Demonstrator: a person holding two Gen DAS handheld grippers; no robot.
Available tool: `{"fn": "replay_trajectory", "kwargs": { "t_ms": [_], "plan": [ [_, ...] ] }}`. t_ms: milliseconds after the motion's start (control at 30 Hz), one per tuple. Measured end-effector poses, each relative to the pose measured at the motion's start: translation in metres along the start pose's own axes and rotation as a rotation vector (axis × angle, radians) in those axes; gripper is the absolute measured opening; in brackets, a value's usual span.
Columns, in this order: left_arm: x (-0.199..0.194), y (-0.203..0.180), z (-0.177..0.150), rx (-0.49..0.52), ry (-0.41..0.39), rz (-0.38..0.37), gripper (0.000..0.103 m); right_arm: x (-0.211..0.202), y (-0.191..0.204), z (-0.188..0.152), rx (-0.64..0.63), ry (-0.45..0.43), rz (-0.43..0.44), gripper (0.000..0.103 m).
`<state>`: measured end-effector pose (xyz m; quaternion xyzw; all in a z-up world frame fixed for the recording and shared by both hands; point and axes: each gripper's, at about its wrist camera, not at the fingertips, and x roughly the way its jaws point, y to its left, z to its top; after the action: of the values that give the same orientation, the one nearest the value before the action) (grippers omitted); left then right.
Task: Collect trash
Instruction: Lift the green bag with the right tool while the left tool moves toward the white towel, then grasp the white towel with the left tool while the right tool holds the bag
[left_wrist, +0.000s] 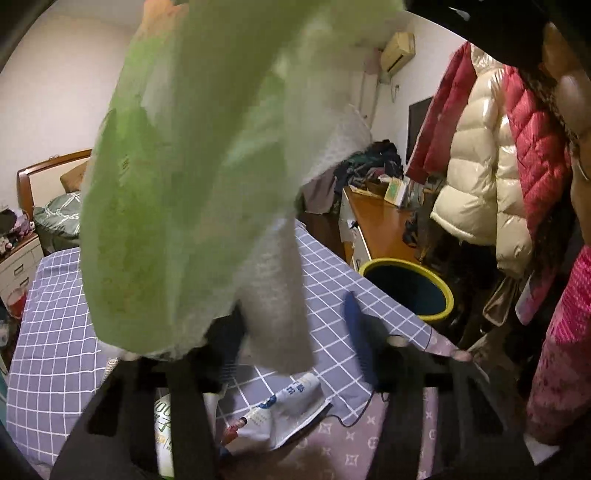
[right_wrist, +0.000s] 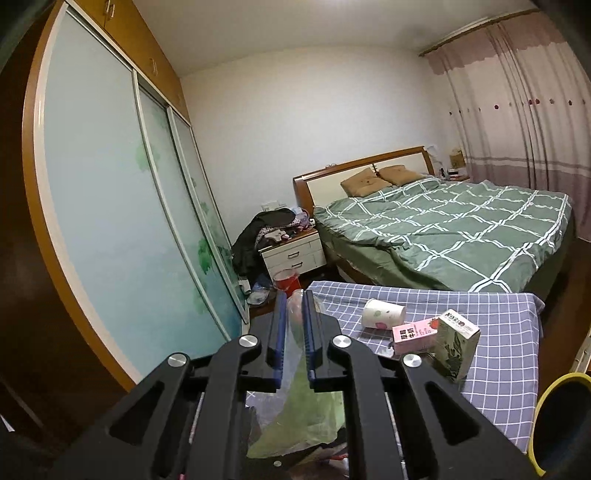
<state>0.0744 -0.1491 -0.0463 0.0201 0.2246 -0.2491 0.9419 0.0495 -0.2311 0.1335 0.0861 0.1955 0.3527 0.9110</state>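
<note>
A: On the left of the checked worktop (right_wrist: 491, 314) the left hand-held gripper (left_wrist: 295, 328) has a green plastic bag (left_wrist: 184, 177) hanging right in front of its lens. One blue finger (left_wrist: 356, 332) shows, but blur hides the other, so I cannot tell whether the jaws are pinching the film.

B: And to its right?

A: The right hand-held gripper (right_wrist: 294, 332) is pressed together on a thin edge of that same bag, with clear and green film bunched under it. It points slightly downward across the worktop.

B: So the bag is being opened between both hands. How would you do it well?

A: I'd keep the right pinch firm and catch the opposite edge with the left, then draw the mouth apart gently so the film doesn't tear.

B: And the trash?

A: The paper cup (right_wrist: 384, 314), pink carton (right_wrist: 413, 338) and green box (right_wrist: 456, 345) lie further right on the worktop, near the yellow-rimmed bin (right_wrist: 554, 413).
</note>
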Motion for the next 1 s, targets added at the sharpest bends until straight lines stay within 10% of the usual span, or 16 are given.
{"fn": "replay_trajectory", "kwargs": {
  "t_ms": [133,700,1000],
  "plan": [
    [0.001,0.005,0.0,-0.018,0.01,0.013,0.004,-0.004,-0.004,0.004,0.008,-0.018,0.003,0.009],
    [-0.009,0.02,-0.004,-0.036,0.054,0.04,0.003,-0.103,-0.065,0.045,0.042,-0.234,-0.259,0.009],
    [0.036,-0.007,0.019,0.121,0.25,-0.012,0.004,-0.121,-0.155,0.011,0.19,-0.18,-0.405,0.009]
  ]
}}
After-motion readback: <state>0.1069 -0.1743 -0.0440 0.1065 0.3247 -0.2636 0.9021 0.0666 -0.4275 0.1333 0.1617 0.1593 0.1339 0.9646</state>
